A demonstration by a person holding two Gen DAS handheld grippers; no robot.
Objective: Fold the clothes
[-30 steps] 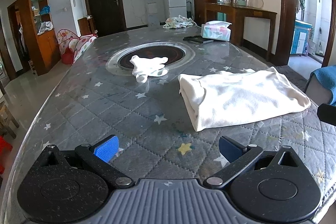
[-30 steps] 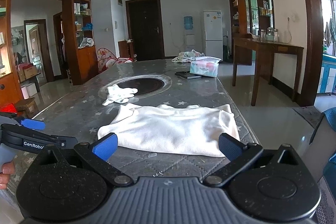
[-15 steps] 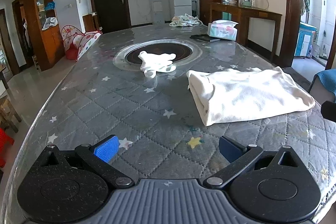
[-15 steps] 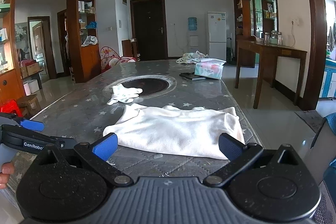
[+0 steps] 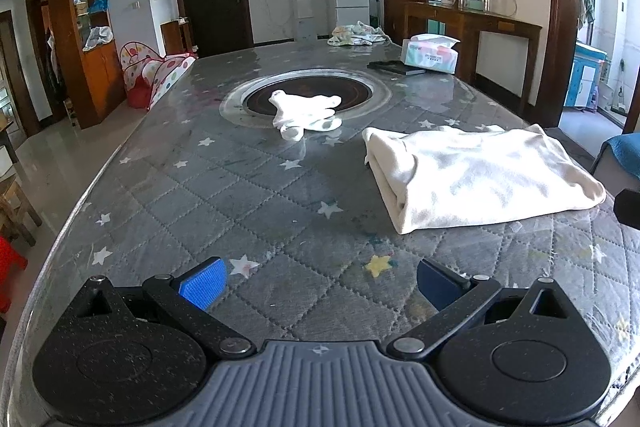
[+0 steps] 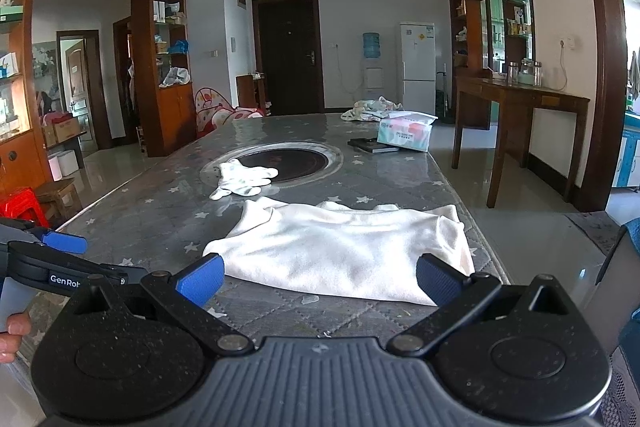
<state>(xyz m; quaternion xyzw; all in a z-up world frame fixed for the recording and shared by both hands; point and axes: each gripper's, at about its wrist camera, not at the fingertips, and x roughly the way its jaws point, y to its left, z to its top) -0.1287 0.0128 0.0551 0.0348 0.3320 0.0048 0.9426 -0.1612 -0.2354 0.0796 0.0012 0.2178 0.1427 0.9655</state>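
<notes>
**Both claws wide, shirt half-folded on the table**

The shirt [image 5: 476, 175] lies flat on the near right part of the table [image 5: 224, 195], folded over on itself, with a doubled edge facing left in the left wrist view. In the right wrist view it spreads across the near table edge, its collar side turned to the far end. It looks part folded: one more fold across its length would likely finish it.

The left gripper [image 5: 318, 279] hangs over bare quilted cover, near and left of the shirt, fingers spread wide and holding nothing. The right gripper [image 6: 318, 275] sits just before the shirt's near hem, also spread wide and empty, its fingers framing the cloth as though lined up to take that edge. Each claw being clear of the fabric suggests a pause between folds.

Farther off, small white socks [image 5: 306, 109] rest on the round inset [image 5: 372, 95] in the table's middle, probably waiting their turn. A tissue box [image 5: 430, 53] and a crumpled cloth [image 5: 358, 34] sit at the far end, well apart from the work.
</notes>
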